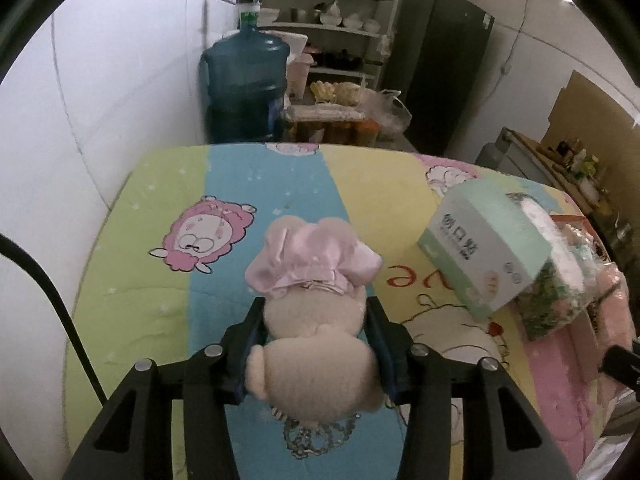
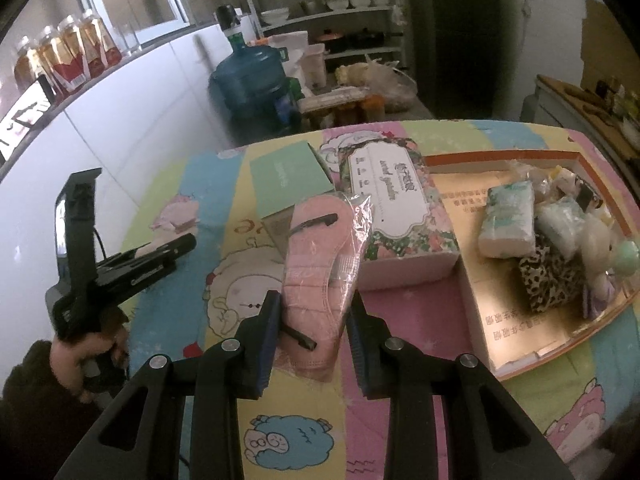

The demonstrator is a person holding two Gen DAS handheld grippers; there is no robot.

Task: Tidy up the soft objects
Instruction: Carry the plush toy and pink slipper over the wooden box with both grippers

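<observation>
My left gripper [image 1: 316,308] is shut on a cream plush toy [image 1: 316,344] with a pink satin dress, held just above the striped cartoon tablecloth [image 1: 160,280]. The left gripper also shows from the side in the right wrist view [image 2: 176,248]. My right gripper [image 2: 316,304] is shut on a pack of pink face masks [image 2: 320,272] in clear wrap, lifted and leaning toward a floral tissue pack [image 2: 392,208]. A shallow cardboard box [image 2: 500,320] at right holds tissue packs [image 2: 508,216], a leopard pouch [image 2: 548,280] and a pale soft toy [image 2: 600,256].
A mint green box [image 1: 484,248] stands tilted on the tissue pack at right of the plush; it also shows in the right wrist view [image 2: 288,180]. Beyond the table stand a blue water jug [image 1: 248,84], shelves [image 1: 332,28] and a dark fridge [image 1: 444,64]. White wall at left.
</observation>
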